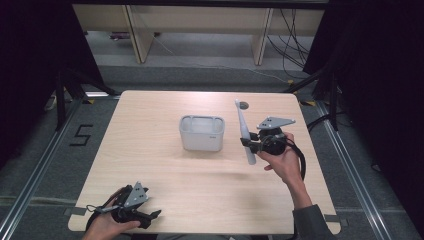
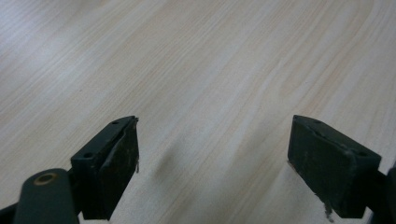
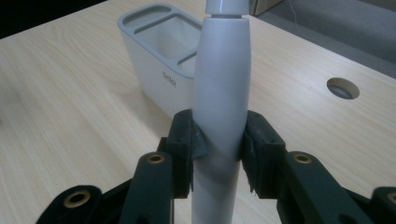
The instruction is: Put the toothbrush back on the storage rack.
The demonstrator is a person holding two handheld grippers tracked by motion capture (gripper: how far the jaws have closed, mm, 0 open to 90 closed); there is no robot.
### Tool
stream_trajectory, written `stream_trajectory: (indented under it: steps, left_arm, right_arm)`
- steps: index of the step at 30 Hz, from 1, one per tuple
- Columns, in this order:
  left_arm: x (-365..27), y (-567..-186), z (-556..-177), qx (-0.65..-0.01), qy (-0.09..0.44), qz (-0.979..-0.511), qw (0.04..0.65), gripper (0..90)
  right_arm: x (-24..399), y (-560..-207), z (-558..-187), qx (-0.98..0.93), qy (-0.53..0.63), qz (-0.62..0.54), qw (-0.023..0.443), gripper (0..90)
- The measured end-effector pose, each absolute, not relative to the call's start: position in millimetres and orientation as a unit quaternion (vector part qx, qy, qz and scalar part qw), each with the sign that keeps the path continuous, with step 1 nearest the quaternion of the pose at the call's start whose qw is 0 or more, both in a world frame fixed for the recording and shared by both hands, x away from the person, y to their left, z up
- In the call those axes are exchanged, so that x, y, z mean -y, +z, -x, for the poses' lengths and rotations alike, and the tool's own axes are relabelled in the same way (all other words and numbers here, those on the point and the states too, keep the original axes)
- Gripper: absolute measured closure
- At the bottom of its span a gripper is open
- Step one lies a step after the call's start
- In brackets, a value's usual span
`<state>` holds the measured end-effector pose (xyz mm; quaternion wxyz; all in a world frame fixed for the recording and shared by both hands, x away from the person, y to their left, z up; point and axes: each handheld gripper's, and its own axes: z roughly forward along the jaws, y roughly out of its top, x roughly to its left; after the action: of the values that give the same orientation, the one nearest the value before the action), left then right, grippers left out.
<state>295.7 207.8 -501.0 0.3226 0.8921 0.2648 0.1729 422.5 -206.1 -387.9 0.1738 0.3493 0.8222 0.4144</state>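
The right gripper (image 3: 218, 149) has its two black jaws clamped on opposite sides of a smooth, pale grey, rounded plastic handle of an electric toothbrush (image 3: 220, 93). The grip falls on the lower part of the handle, which swells slightly above the jaws and narrows to a collar at the top of the right gripper view. In the high view the toothbrush (image 1: 244, 132) is held above the table, just right of the holder. Its long axis runs roughly front to back, with the thin neck and head end pointing away from the person and the thick end toward them.

The left gripper (image 2: 212, 158) has its jaws spread wide with nothing between them, the flat black pads worn at the edges. It rests low near the front left corner of the table in the person's left hand (image 1: 102, 226).

The white rectangular plastic holder (image 1: 201, 132), with rounded corners and a grey rim divided into compartments, stands upright near the centre of the light wood-grain laminate table (image 1: 165, 170). A round cable hole (image 1: 243, 105) sits near the far edge.
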Motion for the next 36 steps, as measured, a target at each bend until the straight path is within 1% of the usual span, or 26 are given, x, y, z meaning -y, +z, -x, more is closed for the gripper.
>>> stream_trajectory:
  steps: [4,6,7,8,9,11,12,14,15,16,17,18,21,23,24,28,29,31,35,36]
  left_arm:
    - [-208,-501,-296,-0.266,0.172,-0.891,0.325,16.2]
    - [-208,-501,-296,-0.265,0.173,-0.892,0.324,16.1]
    - [-208,-501,-295,-0.265,0.173,-0.891,0.324,16.2]
    - [-207,-502,-295,-0.266,0.173,-0.891,0.324,16.2]
    - [-208,-501,-295,-0.265,0.172,-0.892,0.324,16.2]
    - [-207,-502,-295,-0.267,0.172,-0.891,0.325,16.2]
    - [-207,-502,-295,-0.266,0.173,-0.891,0.324,16.2]
    - [-208,-502,-295,-0.267,0.172,-0.891,0.324,16.2]
    - [-208,-501,-296,-0.266,0.173,-0.892,0.322,16.2]
    - [-208,-500,-296,-0.266,0.173,-0.892,0.321,16.2]
    - [-208,-501,-296,-0.266,0.173,-0.891,0.323,16.2]
    - [-208,-501,-295,-0.266,0.174,-0.891,0.324,16.2]
    - [-208,-501,-296,-0.266,0.174,-0.891,0.324,16.2]
    - [-208,-501,-295,-0.266,0.173,-0.891,0.325,16.2]
    - [-208,-501,-295,-0.266,0.173,-0.891,0.325,16.2]
    - [-208,-501,-295,-0.265,0.172,-0.89,0.327,16.2]
    - [-208,-501,-296,-0.262,0.173,-0.893,0.322,16.2]
    - [-208,-501,-296,-0.266,0.173,-0.891,0.324,16.2]
    - [-208,-501,-295,-0.266,0.172,-0.891,0.325,16.2]
    - [-208,-501,-296,-0.266,0.173,-0.891,0.324,16.2]
  right_arm:
    - [202,-386,-428,-0.813,0.427,-0.35,0.184,66.9]
    - [199,-386,-430,-0.811,0.431,-0.354,0.174,66.9]
    - [199,-386,-432,-0.812,0.434,-0.347,0.179,66.9]
    - [197,-385,-431,-0.809,0.434,-0.357,0.174,66.9]
    - [197,-385,-434,-0.807,0.439,-0.349,0.186,66.9]
    - [194,-383,-435,-0.805,0.44,-0.356,0.174,66.9]
    - [194,-383,-437,-0.807,0.44,-0.347,0.183,66.9]
    - [192,-383,-439,-0.803,0.445,-0.349,0.187,66.9]
    - [191,-382,-439,-0.801,0.447,-0.357,0.178,66.9]
    - [191,-382,-441,-0.799,0.452,-0.349,0.186,66.9]
    - [190,-381,-443,-0.8,0.453,-0.351,0.177,66.9]
    - [191,-380,-443,-0.8,0.452,-0.35,0.183,66.9]
    - [188,-377,-445,-0.793,0.463,-0.353,0.179,66.9]
    - [187,-374,-446,-0.794,0.463,-0.346,0.187,66.9]
    - [185,-373,-446,-0.792,0.466,-0.352,0.177,66.9]
    - [183,-367,-448,-0.793,0.465,-0.346,0.189,66.9]
    - [180,-367,-449,-0.789,0.472,-0.348,0.181,66.9]
    - [179,-364,-451,-0.791,0.472,-0.343,0.186,66.9]
    - [175,-363,-453,-0.788,0.475,-0.349,0.179,66.9]
    - [175,-363,-455,-0.788,0.476,-0.342,0.186,66.9]
